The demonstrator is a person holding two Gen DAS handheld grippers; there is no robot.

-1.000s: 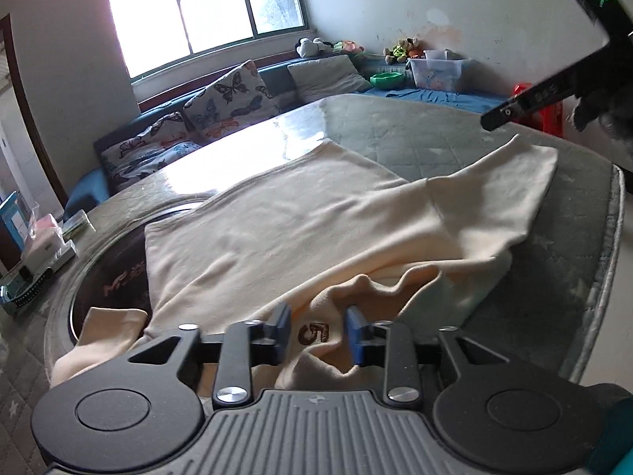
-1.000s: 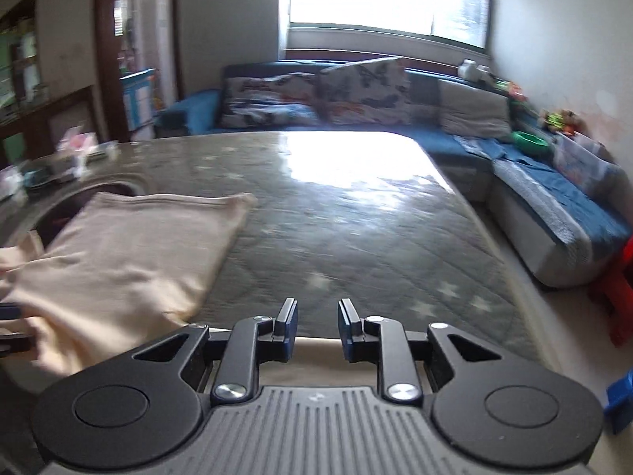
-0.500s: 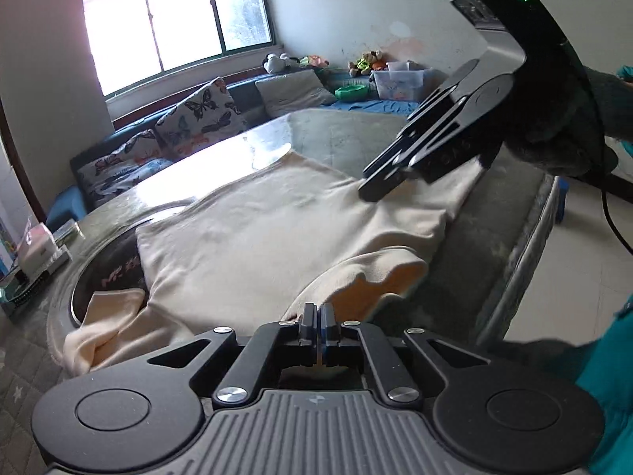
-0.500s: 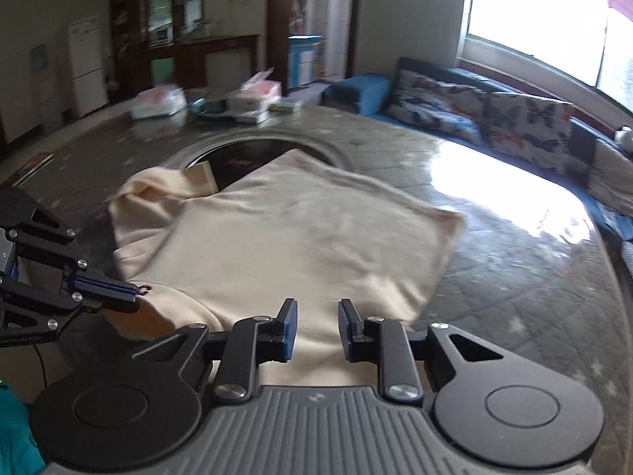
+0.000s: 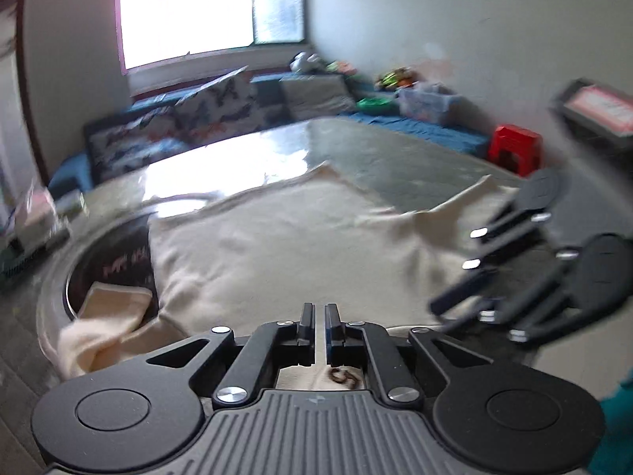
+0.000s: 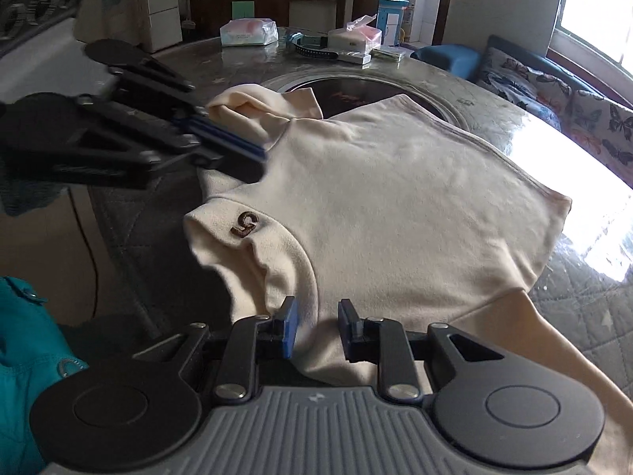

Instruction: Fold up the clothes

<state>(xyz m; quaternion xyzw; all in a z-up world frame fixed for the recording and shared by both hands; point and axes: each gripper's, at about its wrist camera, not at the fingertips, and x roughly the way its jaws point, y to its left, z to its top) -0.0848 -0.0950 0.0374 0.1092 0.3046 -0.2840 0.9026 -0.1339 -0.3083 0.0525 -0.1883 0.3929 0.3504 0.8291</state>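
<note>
A cream sweater with a brown "5" patch on its collar lies spread on the quilted table; it also shows in the left wrist view. My left gripper is nearly closed with a thin gap, and cream fabric shows just under its fingers. In the right wrist view the left gripper sits at the sweater's left shoulder. My right gripper is open, its blue pads either side of the collar fabric. It shows blurred at the right of the left wrist view.
The round table has a dark sunken centre. Tissue packs and boxes stand at its far side. A sofa with butterfly cushions lies beyond. A red stool and teal clothing are nearby.
The left gripper, shut on the collar before, now has a thin gap and sits lower at the sweater's shoulder. The right gripper has swung round to the collar, still open.
</note>
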